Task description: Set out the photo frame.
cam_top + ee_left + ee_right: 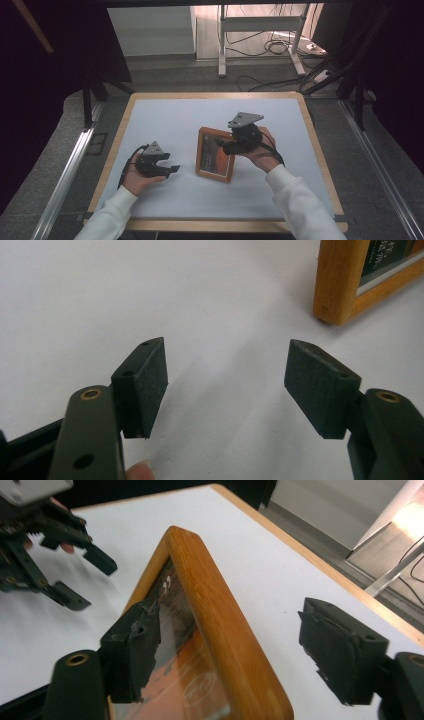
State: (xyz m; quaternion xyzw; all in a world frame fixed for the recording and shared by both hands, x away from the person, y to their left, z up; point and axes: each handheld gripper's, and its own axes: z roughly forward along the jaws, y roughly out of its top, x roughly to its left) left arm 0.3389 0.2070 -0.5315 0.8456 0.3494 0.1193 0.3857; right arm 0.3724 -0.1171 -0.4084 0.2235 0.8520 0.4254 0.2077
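Standing: the wooden picture frame (216, 154) tilts upright on the white table (165, 120), centre-right.
Right gripper: your right gripper (227, 645) straddles the frame's top edge, jaws wide, one pad against the glass, the other clear.
Left gripper: your left gripper (226, 385) gapes empty just beside the frame, low over the table.

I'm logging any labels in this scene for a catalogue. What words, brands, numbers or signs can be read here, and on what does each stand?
None can be read.
Picture frame: the left gripper view shows pale lettering on a dark strip of its picture, too blurred to read.
Same frame, right gripper view: a faint round emblem on the orange picture, too blurred to read.
Left gripper and right gripper: no lettering visible.
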